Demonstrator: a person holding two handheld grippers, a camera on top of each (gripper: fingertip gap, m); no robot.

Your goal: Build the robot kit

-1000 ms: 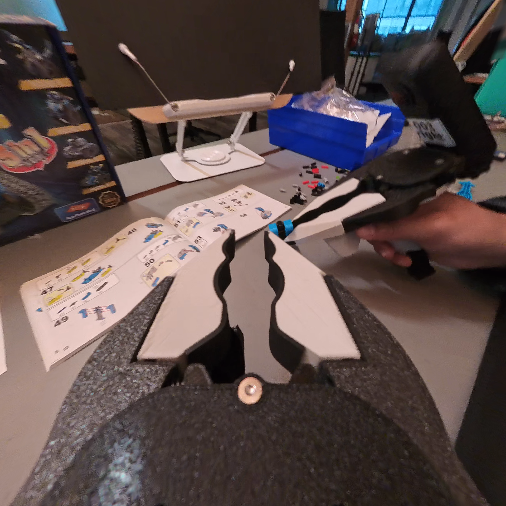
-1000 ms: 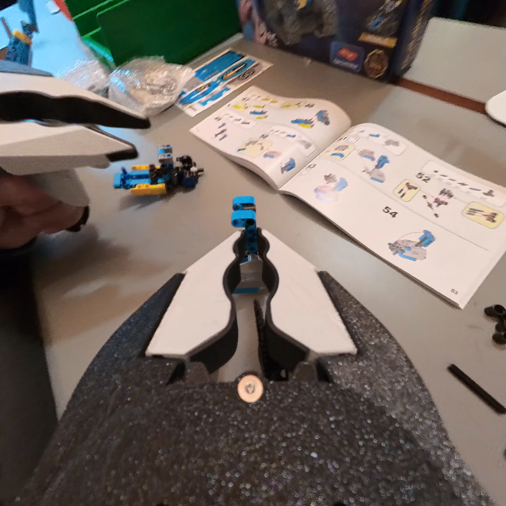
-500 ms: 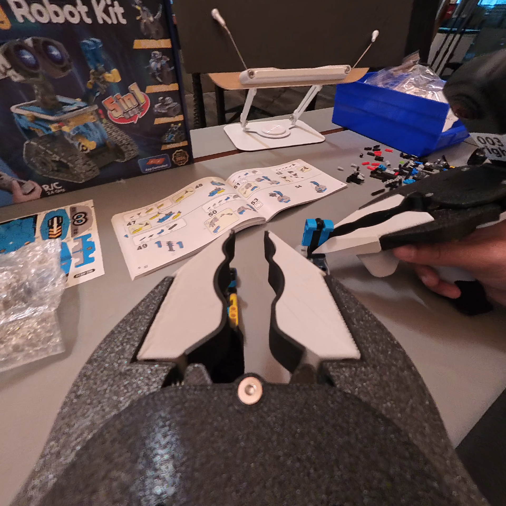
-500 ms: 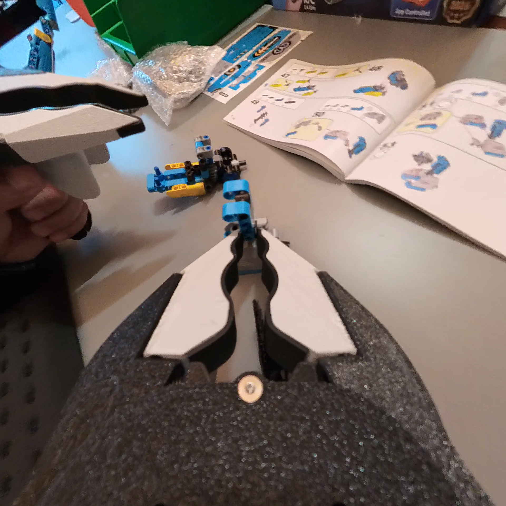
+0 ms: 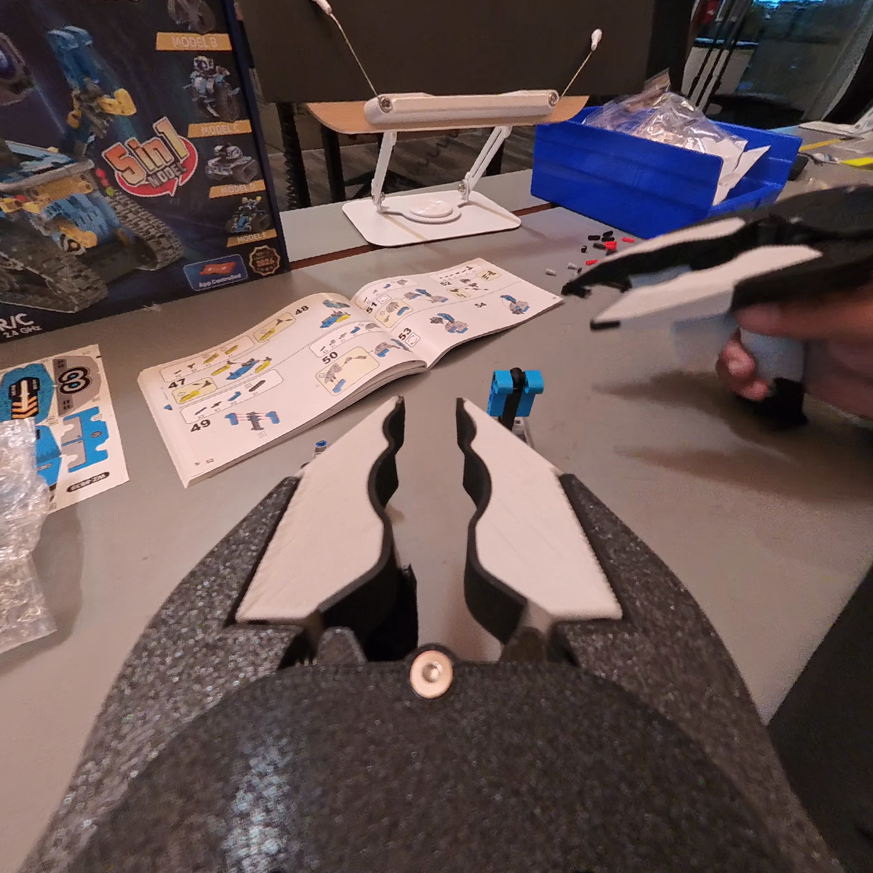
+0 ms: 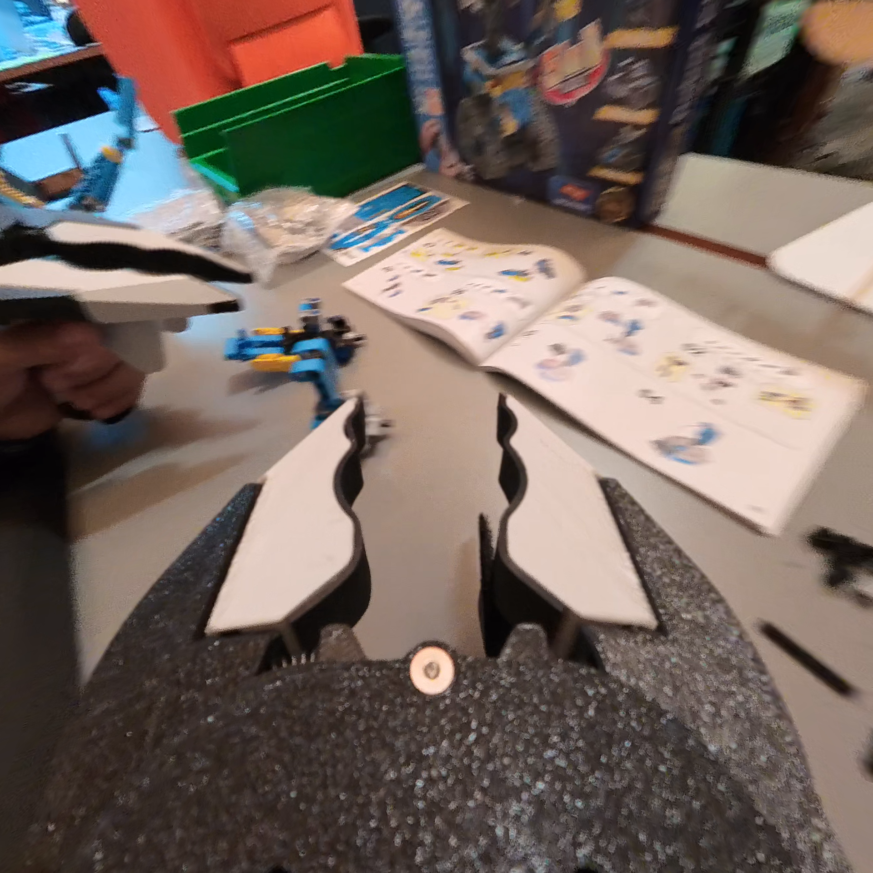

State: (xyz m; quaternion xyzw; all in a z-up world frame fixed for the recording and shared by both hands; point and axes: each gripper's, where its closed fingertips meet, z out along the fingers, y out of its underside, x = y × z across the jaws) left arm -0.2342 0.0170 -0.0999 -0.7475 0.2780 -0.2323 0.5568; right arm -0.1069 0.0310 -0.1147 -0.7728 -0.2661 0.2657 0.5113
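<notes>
Left gripper (image 5: 429,406): fingers parted, narrow gap, nothing between them, only bare grey table (image 5: 661,519) shows through. Just past its right fingertip stands a small blue brick piece (image 5: 516,389) with a black pin, upright on the table, not touched. A second tiny blue-tipped bit (image 5: 321,444) peeks out beside the left finger.

Right gripper (image 6: 427,406): fingers spread wide, holding nothing. The same blue brick piece (image 6: 321,373) sits just off its left fingertip; contact unclear, frame is blurred. Behind that, a blue-and-yellow brick assembly (image 6: 283,347) lies on the table.

Each gripper shows in the other's view, side-on, held by a hand (image 6: 71,378), hovering above the table.

Further out:
- open instruction booklet (image 5: 340,349) flat on the table, ahead of both grippers
- sticker sheet (image 5: 61,415) and crumpled clear plastic bag (image 5: 19,534), left of the booklet
- kit box (image 5: 118,156) standing upright behind
- white folding stand (image 5: 444,208) beyond the booklet
- blue bin (image 5: 652,175) holding plastic bags, far right
- small black and red loose parts (image 5: 600,245) scattered in front of the bin
- green bin (image 6: 307,127) behind the bag, right wrist view
</notes>
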